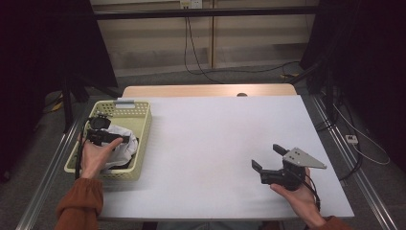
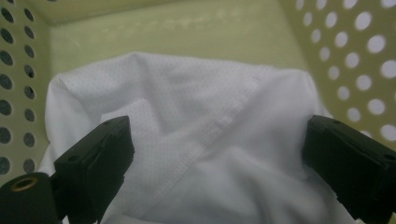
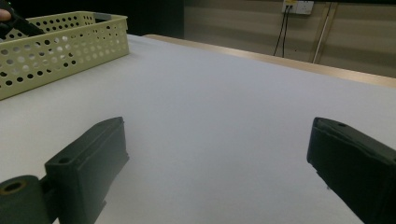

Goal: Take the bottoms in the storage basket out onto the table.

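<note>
High view: left claw (image 1: 125, 139) sits inside the basket (image 1: 143, 125), over the white cloth (image 1: 125, 146); right claw (image 1: 267, 157) idles w/ jaws apart above the table (image 1: 210, 139).

Left gripper view: jaws wide apart, cloth between and just ahead. Its seam (image 2: 219, 123) shows here. Drop lower, pinch a thick fold.

Right gripper view: jaws apart, basket far left.

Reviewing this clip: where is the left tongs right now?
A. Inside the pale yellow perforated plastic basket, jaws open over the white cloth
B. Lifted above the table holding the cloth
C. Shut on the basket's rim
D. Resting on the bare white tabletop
A: the left tongs sits inside the pale yellow perforated plastic basket, its jaws spread wide on either side of the crumpled white mesh cloth, not closed on it.
</note>
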The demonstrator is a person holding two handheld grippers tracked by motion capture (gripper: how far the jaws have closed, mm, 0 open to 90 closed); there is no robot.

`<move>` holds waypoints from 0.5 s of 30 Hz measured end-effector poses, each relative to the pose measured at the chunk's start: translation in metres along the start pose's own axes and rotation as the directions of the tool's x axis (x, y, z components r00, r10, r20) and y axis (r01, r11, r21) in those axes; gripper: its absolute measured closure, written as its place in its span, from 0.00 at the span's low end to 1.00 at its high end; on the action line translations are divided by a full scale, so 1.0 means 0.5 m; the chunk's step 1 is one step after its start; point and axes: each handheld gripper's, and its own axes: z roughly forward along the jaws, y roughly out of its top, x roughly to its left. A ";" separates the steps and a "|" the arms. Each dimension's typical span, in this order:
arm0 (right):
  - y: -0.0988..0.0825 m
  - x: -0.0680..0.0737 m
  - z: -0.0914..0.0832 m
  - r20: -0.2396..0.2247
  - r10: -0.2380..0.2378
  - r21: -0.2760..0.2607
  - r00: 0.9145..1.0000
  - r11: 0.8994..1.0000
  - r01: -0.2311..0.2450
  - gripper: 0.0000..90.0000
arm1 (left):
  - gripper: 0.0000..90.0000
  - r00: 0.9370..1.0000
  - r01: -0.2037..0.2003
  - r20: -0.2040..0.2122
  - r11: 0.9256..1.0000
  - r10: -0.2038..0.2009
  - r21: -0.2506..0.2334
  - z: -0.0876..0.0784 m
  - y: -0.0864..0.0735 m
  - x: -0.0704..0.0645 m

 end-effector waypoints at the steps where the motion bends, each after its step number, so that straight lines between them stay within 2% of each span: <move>1: 0.000 0.000 0.000 0.000 -0.001 0.000 1.000 1.000 0.001 0.06 | 0.08 1.000 0.001 -0.010 1.000 -0.001 0.017 0.003 0.000 0.001; 4: 0.000 0.000 -0.001 -0.001 -0.003 -0.001 1.000 1.000 0.003 0.06 | 0.05 1.000 0.027 -0.015 0.998 -0.026 0.059 0.018 -0.002 0.007; 5: 0.000 0.000 -0.001 -0.001 0.000 -0.002 1.000 1.000 0.000 0.06 | 0.05 0.999 0.033 0.002 0.995 -0.033 0.092 0.023 -0.001 0.010; 7: 0.000 0.000 -0.001 -0.001 0.000 -0.002 1.000 1.000 0.000 0.06 | 0.04 0.999 0.036 0.000 0.993 -0.036 0.113 0.030 -0.002 0.011; 12: 0.000 0.000 -0.001 -0.004 -0.003 -0.002 1.000 1.000 0.003 0.05 | 0.03 1.000 0.012 -0.029 0.989 -0.008 0.146 0.042 -0.003 0.008; 13: 0.000 0.000 -0.001 -0.004 -0.003 -0.002 1.000 1.000 0.003 0.05 | 0.03 0.999 0.019 -0.033 0.990 -0.015 0.143 0.044 -0.003 0.006; 15: 0.000 0.001 -0.001 -0.006 -0.004 -0.001 1.000 1.000 0.004 0.06 | 0.01 0.999 0.004 -0.039 0.989 0.002 0.149 0.049 -0.003 0.006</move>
